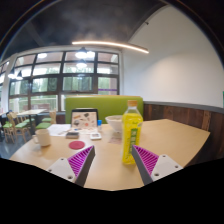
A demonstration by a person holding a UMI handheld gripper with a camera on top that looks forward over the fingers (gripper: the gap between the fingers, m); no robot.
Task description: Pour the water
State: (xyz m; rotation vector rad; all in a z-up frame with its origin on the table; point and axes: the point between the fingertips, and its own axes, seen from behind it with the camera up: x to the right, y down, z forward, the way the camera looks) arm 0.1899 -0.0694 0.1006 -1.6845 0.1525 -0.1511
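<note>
A yellow bottle (131, 132) with a yellow-green label stands upright on the light wooden table (175, 138), just ahead of my right finger. A white cup (114, 127) stands on the table a little behind and left of the bottle. My gripper (112, 160) is open, its two fingers with purple pads (82, 158) spread wide over the table. Nothing is between them; the bottle stands beyond the right pad's tip, apart from it.
A pink round coaster (76, 145) lies ahead of the left finger. Further back are papers and a box (85, 121), a small potted plant (43, 133) at the left, a green sofa (104, 103) and large windows (60, 80).
</note>
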